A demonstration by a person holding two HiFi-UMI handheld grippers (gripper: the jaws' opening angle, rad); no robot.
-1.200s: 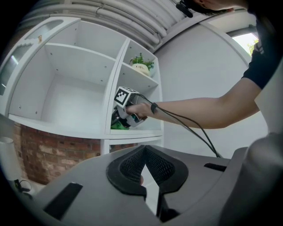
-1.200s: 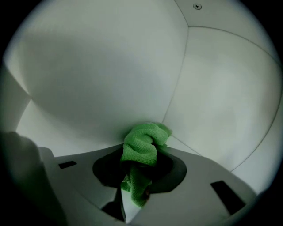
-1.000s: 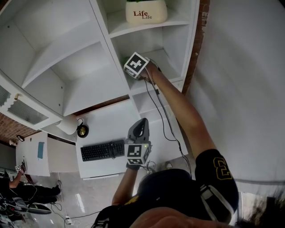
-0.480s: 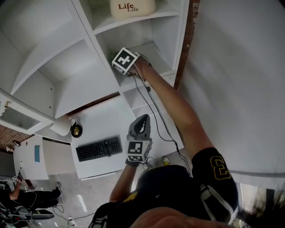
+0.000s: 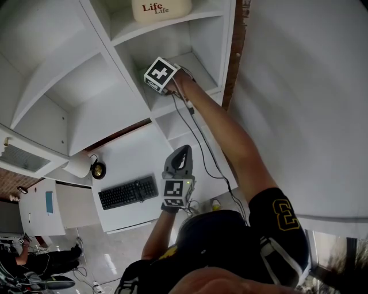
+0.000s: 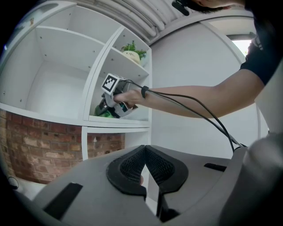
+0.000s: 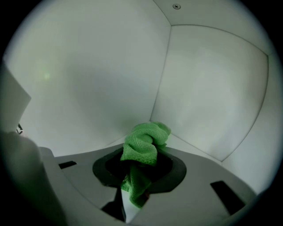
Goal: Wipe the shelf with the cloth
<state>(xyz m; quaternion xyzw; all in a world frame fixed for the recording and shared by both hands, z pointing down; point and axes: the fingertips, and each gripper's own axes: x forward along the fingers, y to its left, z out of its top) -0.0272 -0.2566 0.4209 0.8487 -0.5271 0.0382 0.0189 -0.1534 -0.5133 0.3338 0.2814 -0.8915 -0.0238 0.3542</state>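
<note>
My right gripper [image 5: 160,74] reaches into a lower compartment of the white shelf unit [image 5: 198,69], marker cube facing up. It is shut on a bunched green cloth [image 7: 143,145], which sticks out past the jaws towards the compartment's back corner [image 7: 154,110]. The left gripper view shows that gripper [image 6: 112,103] and the cloth [image 6: 101,110] down on the compartment's board. My left gripper [image 5: 178,166] hangs low near my body, well below the shelf. Its pads [image 6: 132,170] meet with nothing between them.
A cream pot [image 5: 161,7] printed "Life" holds a plant on the board above the wiped compartment. Below lies a white desk [image 5: 144,155] with a black keyboard [image 5: 127,192] and a paper roll [image 5: 80,166]. A cable [image 5: 198,143] trails along my right arm. Brick wall [image 6: 44,150] shows under the shelves.
The head view has swung, sliding the shelves left in the picture. My right gripper stays in the same compartment with the cloth, edged slightly right. The left gripper has not moved.
</note>
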